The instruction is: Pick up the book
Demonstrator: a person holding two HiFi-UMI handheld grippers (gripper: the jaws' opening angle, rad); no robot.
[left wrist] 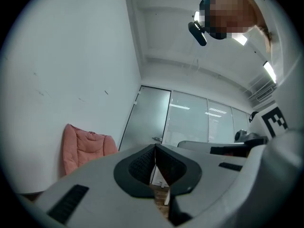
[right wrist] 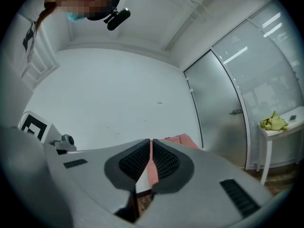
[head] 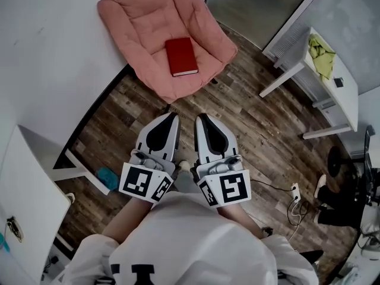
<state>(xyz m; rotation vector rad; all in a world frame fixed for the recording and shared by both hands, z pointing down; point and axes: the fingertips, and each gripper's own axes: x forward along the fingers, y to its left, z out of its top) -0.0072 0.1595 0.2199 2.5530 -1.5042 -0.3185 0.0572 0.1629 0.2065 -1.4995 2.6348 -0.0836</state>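
Observation:
A red book point(head: 181, 56) lies flat on the seat of a pink cushioned chair point(head: 148, 16) against the white wall, ahead of me in the head view. My left gripper point(head: 171, 116) and right gripper point(head: 202, 117) are held side by side near my body, well short of the chair, both pointing toward it. Each is shut with nothing between its jaws. In the left gripper view the chair point(left wrist: 83, 148) shows at the left beyond the shut left gripper point(left wrist: 155, 147). A strip of the chair point(right wrist: 178, 139) shows past the shut right gripper point(right wrist: 150, 141).
A white table point(head: 323, 85) with a yellow-green cloth point(head: 321, 55) stands at the right. A white desk point(head: 27, 189) is at the lower left. Cables and a power strip point(head: 294, 193) lie on the wooden floor at the right. A glass door point(left wrist: 190, 122) lies beyond the chair.

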